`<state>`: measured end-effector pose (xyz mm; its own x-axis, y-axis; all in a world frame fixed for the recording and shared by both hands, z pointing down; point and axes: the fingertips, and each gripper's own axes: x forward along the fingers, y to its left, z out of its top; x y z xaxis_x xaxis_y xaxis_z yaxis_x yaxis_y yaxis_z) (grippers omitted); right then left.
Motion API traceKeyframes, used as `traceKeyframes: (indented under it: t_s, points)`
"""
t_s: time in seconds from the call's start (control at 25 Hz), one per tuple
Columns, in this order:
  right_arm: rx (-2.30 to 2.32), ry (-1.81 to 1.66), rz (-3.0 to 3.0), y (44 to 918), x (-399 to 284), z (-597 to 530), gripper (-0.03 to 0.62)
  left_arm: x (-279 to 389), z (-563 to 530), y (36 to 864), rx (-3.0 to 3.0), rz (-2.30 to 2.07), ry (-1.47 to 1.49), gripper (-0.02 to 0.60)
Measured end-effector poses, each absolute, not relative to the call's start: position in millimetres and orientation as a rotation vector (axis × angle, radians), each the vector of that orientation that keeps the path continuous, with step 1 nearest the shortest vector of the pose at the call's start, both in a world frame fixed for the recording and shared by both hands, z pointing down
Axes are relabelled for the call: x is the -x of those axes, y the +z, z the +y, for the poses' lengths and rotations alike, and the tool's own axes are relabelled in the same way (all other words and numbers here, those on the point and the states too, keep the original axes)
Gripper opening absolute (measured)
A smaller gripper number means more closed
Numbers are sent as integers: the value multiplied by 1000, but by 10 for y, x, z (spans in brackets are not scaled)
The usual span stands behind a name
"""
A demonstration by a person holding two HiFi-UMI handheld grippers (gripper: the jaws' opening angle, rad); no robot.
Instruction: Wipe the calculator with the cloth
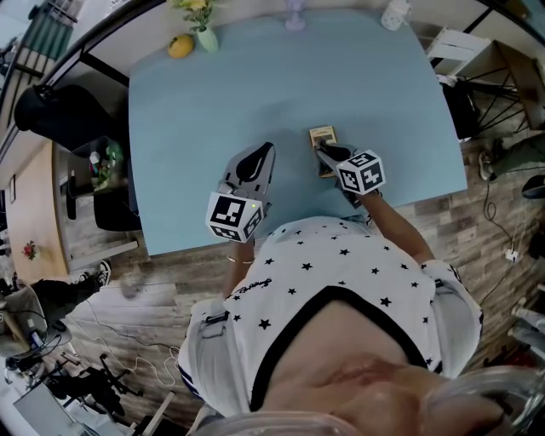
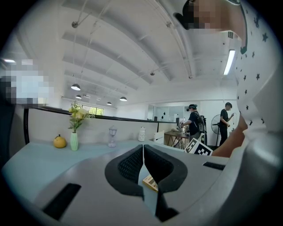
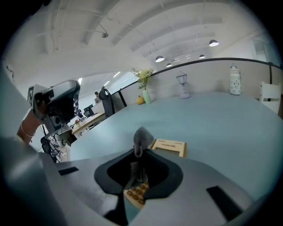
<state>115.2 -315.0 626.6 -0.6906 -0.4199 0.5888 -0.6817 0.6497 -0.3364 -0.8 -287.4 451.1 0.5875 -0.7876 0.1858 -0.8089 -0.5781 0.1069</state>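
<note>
A tan calculator point(image 1: 324, 139) lies on the blue table point(image 1: 255, 94), near its front edge. My right gripper point(image 1: 323, 151) is over the calculator's near half, shut on a small grey cloth point(image 3: 141, 140) that sticks up between its jaws. In the right gripper view the calculator's display end point(image 3: 170, 147) lies just beyond the jaws and its keys point(image 3: 137, 192) show beneath them. My left gripper point(image 1: 265, 152) hovers to the calculator's left, shut with nothing in it. In the left gripper view a corner of the calculator point(image 2: 150, 182) shows below the closed jaws.
At the table's far edge stand a vase of flowers point(image 1: 205, 36), a yellow fruit point(image 1: 180, 46), a small lantern-like piece point(image 1: 295, 17) and a white jar point(image 1: 394, 14). A white chair point(image 1: 461, 47) stands off the right corner. People stand far back in the room point(image 2: 193, 121).
</note>
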Motion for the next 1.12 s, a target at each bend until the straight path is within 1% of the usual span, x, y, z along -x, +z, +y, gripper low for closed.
traceKeyframes:
  t_s: [0.16, 0.32, 0.76, 1.12]
  points:
    - [-779, 749, -2389, 6402, -1050, -2966, 55, -5, -2872, 4534, -2635, -1339, 176, 31]
    - [-799, 755, -2374, 6468, -1103, -3000, 55, 19, -2875, 4540, -2635, -1338, 179, 31]
    - [-993, 784, -2311, 6472, -1676, -3169, 55, -64, -2879, 4565, -2651, -1300, 183, 31]
    - [-1017, 794, -2301, 6512, -1761, -3134, 55, -108, -2887, 4570, -2655, -1283, 186, 31]
